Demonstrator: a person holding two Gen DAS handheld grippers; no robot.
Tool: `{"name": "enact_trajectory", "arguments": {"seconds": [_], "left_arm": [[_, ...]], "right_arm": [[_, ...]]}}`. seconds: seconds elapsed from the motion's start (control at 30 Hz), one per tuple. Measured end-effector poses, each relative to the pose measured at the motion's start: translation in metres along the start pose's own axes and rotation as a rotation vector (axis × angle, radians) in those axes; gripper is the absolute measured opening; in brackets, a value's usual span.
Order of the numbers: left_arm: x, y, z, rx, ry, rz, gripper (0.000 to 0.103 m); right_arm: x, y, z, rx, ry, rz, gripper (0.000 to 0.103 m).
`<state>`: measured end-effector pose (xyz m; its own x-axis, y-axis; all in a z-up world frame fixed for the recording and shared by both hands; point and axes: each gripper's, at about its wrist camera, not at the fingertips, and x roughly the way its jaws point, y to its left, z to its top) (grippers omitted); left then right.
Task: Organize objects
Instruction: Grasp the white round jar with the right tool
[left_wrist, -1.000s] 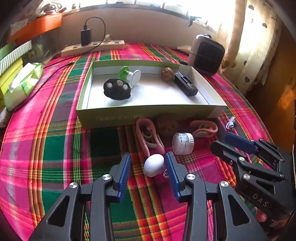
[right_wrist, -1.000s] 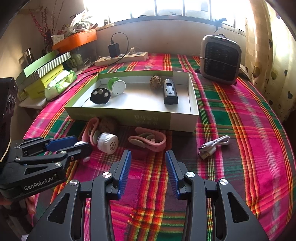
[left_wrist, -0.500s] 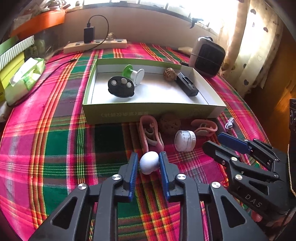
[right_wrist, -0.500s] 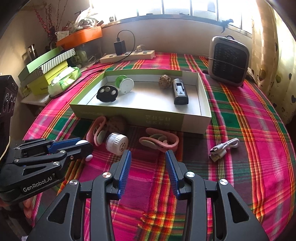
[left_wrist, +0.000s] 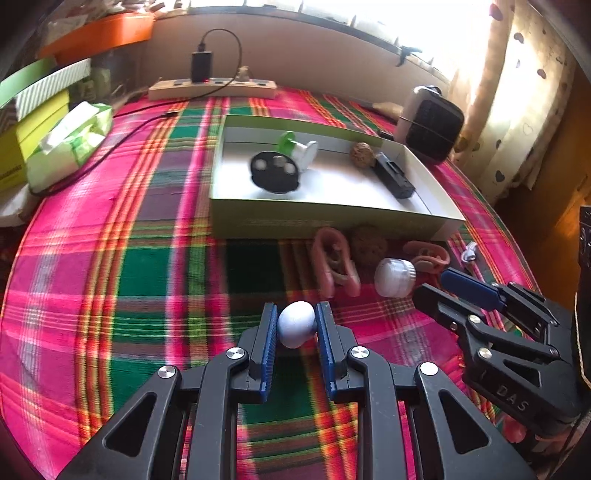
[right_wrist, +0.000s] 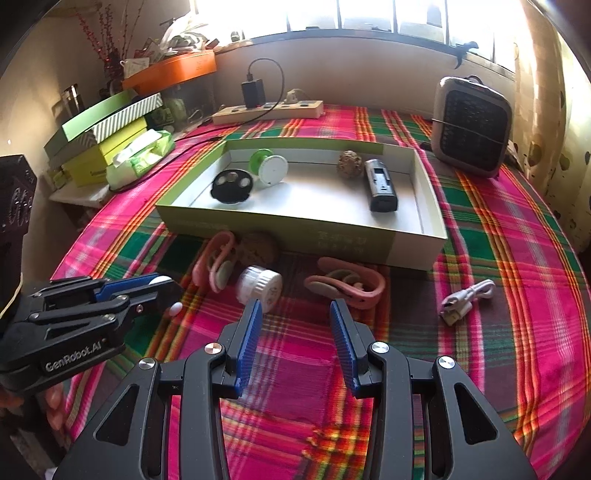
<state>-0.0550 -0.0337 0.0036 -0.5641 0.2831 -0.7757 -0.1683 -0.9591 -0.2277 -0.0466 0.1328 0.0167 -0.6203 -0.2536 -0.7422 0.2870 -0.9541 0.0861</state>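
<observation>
Left gripper (left_wrist: 295, 325): you have it clamped on the white egg-shaped object (left_wrist: 295, 324), both blue pads pressing its sides, the egg low over the plaid cloth (left_wrist: 110, 258) in front of the green tray (left_wrist: 332, 221). Right gripper (right_wrist: 295, 321): jaws stand apart with nothing between them, hovering over bare cloth near the white ribbed cap (right_wrist: 258, 286) and the pink clip (right_wrist: 347, 286). Tray already holds a black disc (left_wrist: 275, 171), a green-and-white spool (left_wrist: 299, 149), a brown ball (left_wrist: 362, 155) and a dark rectangular device (left_wrist: 393, 175). Still out on the cloth, just in front of the tray wall: a second pink clip (left_wrist: 334, 264), a second brown ball (left_wrist: 369, 243), the cap, and a white cable (right_wrist: 467, 301) off to the right. Risks as judged from here: the egg is smooth and rounded, held only near its widest part, so a tilt or a quick swing could squirt it out of the pads. If you carry it low, it may clip the tray's near wall. Released from height, it will likely roll across the tray floor and knock the spool or disc. Your two grippers sit close together; watch for the left one brushing the cap or clip as you lift.
</observation>
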Motion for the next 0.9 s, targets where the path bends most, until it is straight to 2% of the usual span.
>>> {"name": "enact_trajectory", "arguments": {"seconds": [0.27, 0.8, 0.9], "left_arm": [[-0.001, 0.008, 0.0, -0.017, -0.007, 0.0, 0.02], [-0.001, 0.009, 0.0, -0.017, -0.009, -0.008, 0.02], [-0.001, 0.01, 0.0, -0.016, -0.01, -0.008, 0.02]], "right_arm": [[0.009, 0.014, 0.006, -0.021, 0.007, 0.034, 0.04], [0.025, 0.018, 0.013, -0.018, 0.037, 0.024, 0.04], [0.027, 0.017, 0.013, -0.009, 0.046, 0.014, 0.033]]}}
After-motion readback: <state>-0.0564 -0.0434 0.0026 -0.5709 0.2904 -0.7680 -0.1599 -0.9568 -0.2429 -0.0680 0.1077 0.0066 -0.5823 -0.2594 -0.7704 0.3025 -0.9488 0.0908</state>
